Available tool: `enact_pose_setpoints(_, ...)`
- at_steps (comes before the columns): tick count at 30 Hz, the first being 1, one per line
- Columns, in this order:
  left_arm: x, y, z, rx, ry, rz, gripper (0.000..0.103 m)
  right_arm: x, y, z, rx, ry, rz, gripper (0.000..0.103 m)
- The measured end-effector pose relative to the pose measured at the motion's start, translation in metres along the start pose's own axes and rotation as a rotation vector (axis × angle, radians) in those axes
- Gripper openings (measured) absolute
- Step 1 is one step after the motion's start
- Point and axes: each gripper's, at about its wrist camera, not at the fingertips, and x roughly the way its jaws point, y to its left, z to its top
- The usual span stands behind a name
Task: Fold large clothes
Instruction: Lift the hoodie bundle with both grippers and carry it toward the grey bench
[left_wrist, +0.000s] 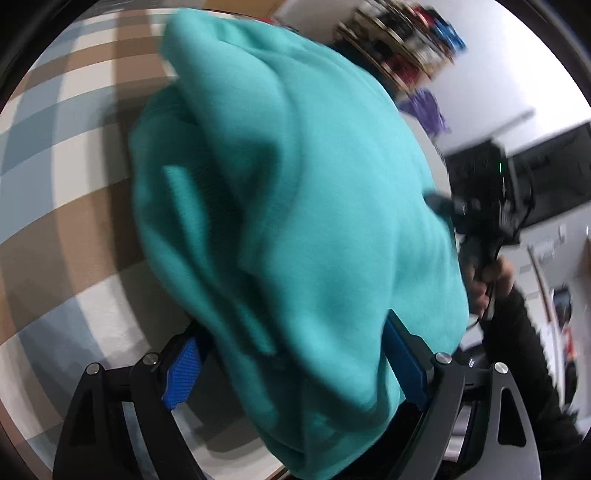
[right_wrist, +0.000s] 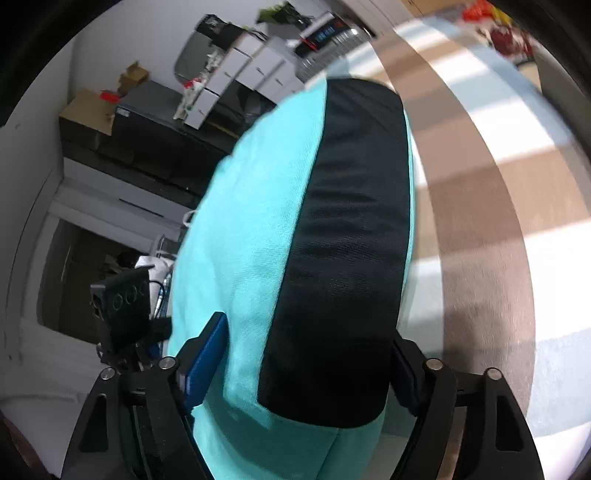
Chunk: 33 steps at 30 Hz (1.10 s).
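Draping thick and soft between both tools, the teal garment (left_wrist: 295, 206) hangs above the checked surface (left_wrist: 55, 177); it looks bulky, limp and not fragile, best taken at an edge. The left gripper (left_wrist: 295, 373) and right gripper (right_wrist: 299, 365) each stand wide-jawed with cloth bunched between; whether they pinch, I cannot tell. Only the right wrist view shows the black panel (right_wrist: 343, 240); only the left shows the person's hand (left_wrist: 487, 284).

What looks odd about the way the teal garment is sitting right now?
The teal garment is bunched into a thick wad rather than spread flat on the checked cloth. It fills the gap of both the left tongs and the right tongs, with a black panel facing up. Nothing looks torn or spilled.
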Motion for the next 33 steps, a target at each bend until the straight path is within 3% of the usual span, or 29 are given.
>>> enact_pose_setpoints(5, 0.0, 0.01, 0.004, -0.036, -0.016, -0.007, 0.085, 0.013, -0.01, 0.003, 0.01, 0.014, 0.038, 0.094)
enact_pose_setpoints(7, 0.003, 0.007, 0.005, -0.034, -0.02, -0.011, 0.08, 0.015, -0.007, 0.002, -0.009, 0.004, 0.033, 0.093)
enact_pose_setpoints(8, 0.0, 0.007, 0.0, -0.028, -0.022, -0.023, 0.072, 0.016, -0.004, 0.002, -0.024, -0.005, 0.024, 0.093)
enact_pose_setpoints(12, -0.01, -0.001, -0.002, -0.007, -0.053, -0.06, 0.053, 0.008, 0.007, -0.004, -0.043, -0.031, -0.001, 0.076)
enact_pose_setpoints(16, -0.017, -0.009, -0.012, 0.033, -0.061, -0.114, 0.05, -0.006, 0.021, -0.015, -0.076, -0.054, 0.021, 0.072)
enact_pose_setpoints(17, -0.013, -0.008, -0.013, 0.032, -0.051, -0.103, 0.05, -0.008, 0.019, -0.016, -0.109, -0.108, 0.049, 0.072)
enact_pose_setpoints(19, 0.002, -0.007, -0.008, 0.019, -0.024, -0.089, 0.055, -0.001, 0.012, -0.021, -0.103, -0.098, 0.041, 0.073)
enact_pose_setpoints(21, 0.011, 0.002, -0.003, -0.046, -0.004, -0.094, 0.076, 0.002, -0.006, -0.02, -0.065, -0.097, 0.045, 0.077)
enact_pose_setpoints(23, 0.023, 0.01, -0.003, -0.102, 0.033, -0.099, 0.085, 0.007, -0.013, -0.019, -0.044, -0.089, 0.075, 0.083)
enact_pose_setpoints(25, 0.028, 0.009, -0.004, -0.109, 0.039, -0.129, 0.08, 0.01, -0.014, -0.019, -0.053, -0.084, 0.072, 0.084)
enact_pose_setpoints(26, 0.027, 0.006, -0.003, -0.096, 0.033, -0.144, 0.068, 0.011, -0.011, -0.019, -0.054, -0.087, 0.069, 0.084)
enact_pose_setpoints(29, 0.018, -0.01, -0.003, -0.055, -0.004, -0.157, 0.054, 0.007, -0.006, -0.024, -0.044, -0.121, 0.052, 0.079)
enact_pose_setpoints(33, 0.016, -0.02, -0.007, -0.038, -0.028, -0.23, 0.051, -0.018, 0.022, -0.028, -0.091, -0.193, 0.027, 0.07)
